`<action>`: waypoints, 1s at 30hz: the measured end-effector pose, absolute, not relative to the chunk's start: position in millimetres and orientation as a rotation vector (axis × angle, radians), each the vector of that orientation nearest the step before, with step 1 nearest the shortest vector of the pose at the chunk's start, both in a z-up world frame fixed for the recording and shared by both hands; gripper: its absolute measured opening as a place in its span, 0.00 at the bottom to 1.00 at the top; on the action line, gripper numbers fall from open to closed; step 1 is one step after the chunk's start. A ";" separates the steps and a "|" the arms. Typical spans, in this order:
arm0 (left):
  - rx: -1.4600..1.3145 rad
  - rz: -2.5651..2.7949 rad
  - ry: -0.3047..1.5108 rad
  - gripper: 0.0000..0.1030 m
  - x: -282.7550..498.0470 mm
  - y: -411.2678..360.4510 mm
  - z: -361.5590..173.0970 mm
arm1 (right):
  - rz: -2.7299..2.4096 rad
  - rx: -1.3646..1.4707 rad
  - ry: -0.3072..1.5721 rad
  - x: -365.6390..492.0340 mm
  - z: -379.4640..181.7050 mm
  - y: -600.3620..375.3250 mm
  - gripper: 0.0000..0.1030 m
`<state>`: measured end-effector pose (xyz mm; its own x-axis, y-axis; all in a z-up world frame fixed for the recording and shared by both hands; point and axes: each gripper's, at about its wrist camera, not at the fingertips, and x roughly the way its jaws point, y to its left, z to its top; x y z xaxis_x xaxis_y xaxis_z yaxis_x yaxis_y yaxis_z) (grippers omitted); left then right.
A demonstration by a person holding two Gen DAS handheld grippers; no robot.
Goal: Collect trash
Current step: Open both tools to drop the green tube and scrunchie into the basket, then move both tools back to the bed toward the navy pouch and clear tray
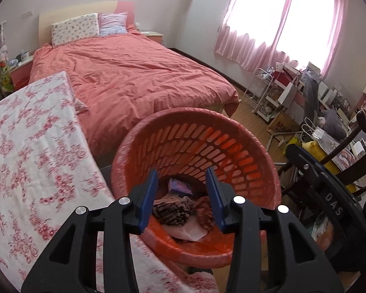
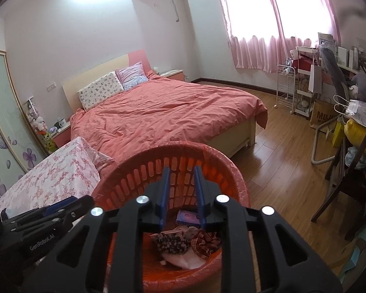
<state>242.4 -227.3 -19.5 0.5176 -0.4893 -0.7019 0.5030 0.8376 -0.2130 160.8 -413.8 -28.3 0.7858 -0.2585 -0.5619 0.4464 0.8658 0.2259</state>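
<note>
An orange-red slotted basket (image 1: 195,112) with a clear liner stands just below both grippers, its mouth tipped toward me. In its bottom lie a purple packet (image 1: 180,186), a dark patterned wrapper (image 1: 170,213) and pale pink paper (image 1: 190,232). The right wrist view shows the same basket (image 2: 173,145), with the purple packet (image 2: 188,217), a dark floral piece (image 2: 169,243) and a red checked piece (image 2: 205,243). My left gripper (image 1: 182,171) hangs over the basket mouth, open, with nothing between its blue pads. My right gripper (image 2: 182,168) hovers there too, open by a narrower gap and holding nothing.
A table under a pink floral cloth (image 1: 24,146) sits to the basket's left. Behind is a bed with a salmon cover (image 2: 163,112). On the right are a dark wooden chair (image 2: 341,183), a cluttered desk (image 1: 329,102), a white wire cart (image 2: 285,85) and wooden floor (image 2: 280,171).
</note>
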 end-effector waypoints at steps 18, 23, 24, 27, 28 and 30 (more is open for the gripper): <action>0.016 -0.261 0.789 0.66 234.5 -63.5 -9.1 | -0.223 0.240 0.587 185.9 -5.0 -306.0 0.48; -0.037 -0.158 0.798 0.67 230.7 -1.0 -11.8 | -0.123 0.186 0.609 204.0 2.3 -246.8 0.48; -0.049 -0.132 0.798 0.68 229.2 13.4 -12.3 | -0.098 0.174 0.614 208.7 3.5 -231.8 0.47; -0.075 -0.065 0.798 0.68 225.3 50.2 -12.6 | -0.034 0.137 0.631 221.2 4.7 -189.3 0.47; -0.081 -0.047 0.797 0.68 224.5 60.7 -13.0 | -0.017 0.127 0.637 224.3 3.9 -177.5 0.47; -0.093 -0.010 0.795 0.68 222.0 81.6 -13.9 | 0.021 0.103 0.654 233.7 1.2 -150.3 0.47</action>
<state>222.0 81.6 -13.9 0.7003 -0.0436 -0.7125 -0.0265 0.9958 -0.0871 233.7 -150.3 1.2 0.7935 0.0514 -0.6064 0.0132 0.9947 0.1017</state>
